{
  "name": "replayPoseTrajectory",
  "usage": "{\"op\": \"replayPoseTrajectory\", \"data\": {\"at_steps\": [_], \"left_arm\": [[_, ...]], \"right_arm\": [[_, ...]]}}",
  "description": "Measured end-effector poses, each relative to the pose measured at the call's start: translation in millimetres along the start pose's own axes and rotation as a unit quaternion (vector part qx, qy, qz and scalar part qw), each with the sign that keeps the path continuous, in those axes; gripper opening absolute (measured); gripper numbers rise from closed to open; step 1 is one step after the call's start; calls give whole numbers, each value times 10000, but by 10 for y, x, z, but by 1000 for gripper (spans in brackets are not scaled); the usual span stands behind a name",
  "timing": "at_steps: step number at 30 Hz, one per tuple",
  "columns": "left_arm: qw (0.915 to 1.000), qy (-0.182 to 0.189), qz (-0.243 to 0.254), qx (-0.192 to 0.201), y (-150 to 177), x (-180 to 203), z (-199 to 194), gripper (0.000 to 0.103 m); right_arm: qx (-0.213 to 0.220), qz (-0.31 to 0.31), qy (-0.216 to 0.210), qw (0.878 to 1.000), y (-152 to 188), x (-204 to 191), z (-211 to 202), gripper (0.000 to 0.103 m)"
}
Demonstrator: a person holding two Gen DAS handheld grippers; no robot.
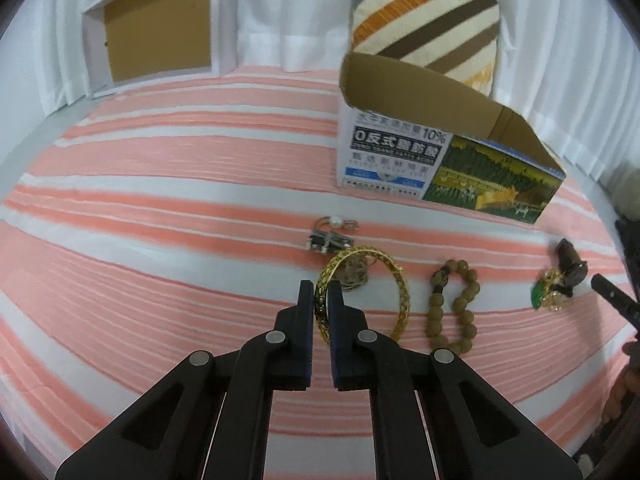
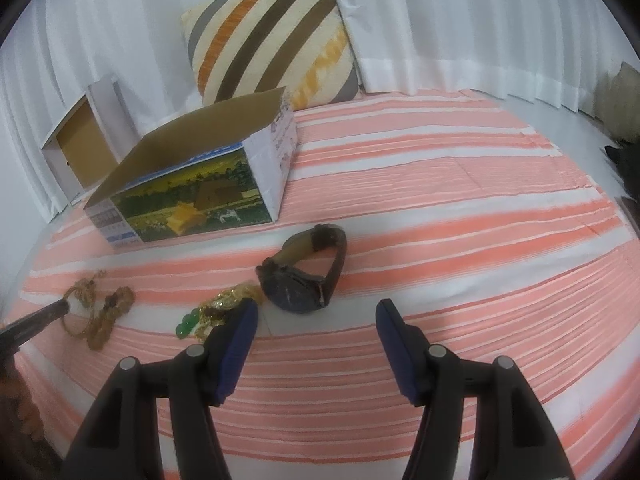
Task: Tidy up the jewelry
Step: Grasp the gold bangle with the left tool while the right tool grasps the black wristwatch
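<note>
bedspread (image 1: 160, 208): pink and white stripes
pillow (image 2: 272, 36): cream, diagonal brown, orange, grey stripes
bangle (image 1: 396, 280): gold filigree
bead bracelet (image 1: 460, 304): tan
watch (image 2: 304, 276): dark face, brown strap

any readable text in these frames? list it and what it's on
"10%" – white end panel of the box, left wrist view.
"0反式脂肪酸" – dark band on the same panel, below that; the last characters are soft.
Other lines on that panel: too blurred to read.
Purple print on the box's side panel, right wrist view: too small.
Watch dial: unreadable.
Nothing else carries text.
</note>
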State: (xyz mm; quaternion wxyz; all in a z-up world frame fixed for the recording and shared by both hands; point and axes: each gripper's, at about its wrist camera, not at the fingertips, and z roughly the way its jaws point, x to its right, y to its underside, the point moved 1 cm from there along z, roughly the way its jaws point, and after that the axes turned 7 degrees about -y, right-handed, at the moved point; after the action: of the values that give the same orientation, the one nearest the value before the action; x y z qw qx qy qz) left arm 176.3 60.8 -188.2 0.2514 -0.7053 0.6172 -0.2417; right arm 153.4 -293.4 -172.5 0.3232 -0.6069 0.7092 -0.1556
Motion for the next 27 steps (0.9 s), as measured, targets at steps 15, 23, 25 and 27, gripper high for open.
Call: {"op": "replayPoseTrajectory", "data": {"at_steps": [15,23,25,27], "left_arm": [[9997,-22,-164,-193,165,-116,3,5],[9995,198,-234,-75,145,-105,-111,5],[9993,265,-263,-54,119,-85,-145,5],[9991,324,-262,-8,98,-63,-195,5]], "right_arm": [[-433,428,-29,9981,-172,-102,540,66],[-7,18,187,9998,-125,-159,198,52],[116,-45,171,9998,-120,-146,58,52],[209,-157,183,9995,-126,-156,-61,52]]}}
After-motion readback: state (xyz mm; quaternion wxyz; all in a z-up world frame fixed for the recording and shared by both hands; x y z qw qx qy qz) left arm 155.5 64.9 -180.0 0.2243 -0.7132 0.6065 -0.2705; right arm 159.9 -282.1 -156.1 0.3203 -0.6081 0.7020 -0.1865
